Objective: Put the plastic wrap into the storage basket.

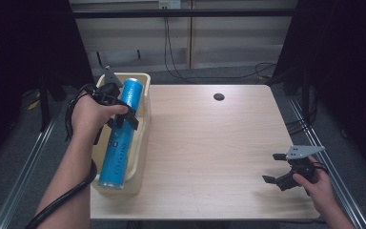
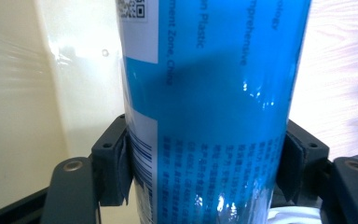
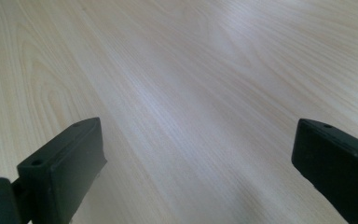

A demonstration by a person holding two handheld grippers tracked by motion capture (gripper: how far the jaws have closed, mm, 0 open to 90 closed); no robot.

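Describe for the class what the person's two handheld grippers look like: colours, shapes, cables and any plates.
Both are black two-jaw tools. The left gripper trails a thick black cable that loops along the forearm, and carries a grey three-cornered plate. The right gripper has a light grey three-cornered plate on top. Up close, the pads are dark and blocky with small screw holes. The forearms are bare, with no sleeves.

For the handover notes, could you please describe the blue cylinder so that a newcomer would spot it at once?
Start at the wooden table and go to its left edge, where a cream bin sits. The blue cylinder lies lengthwise in it, clamped by the left gripper. It is glossy, printed, and the scene's one bright blue thing.
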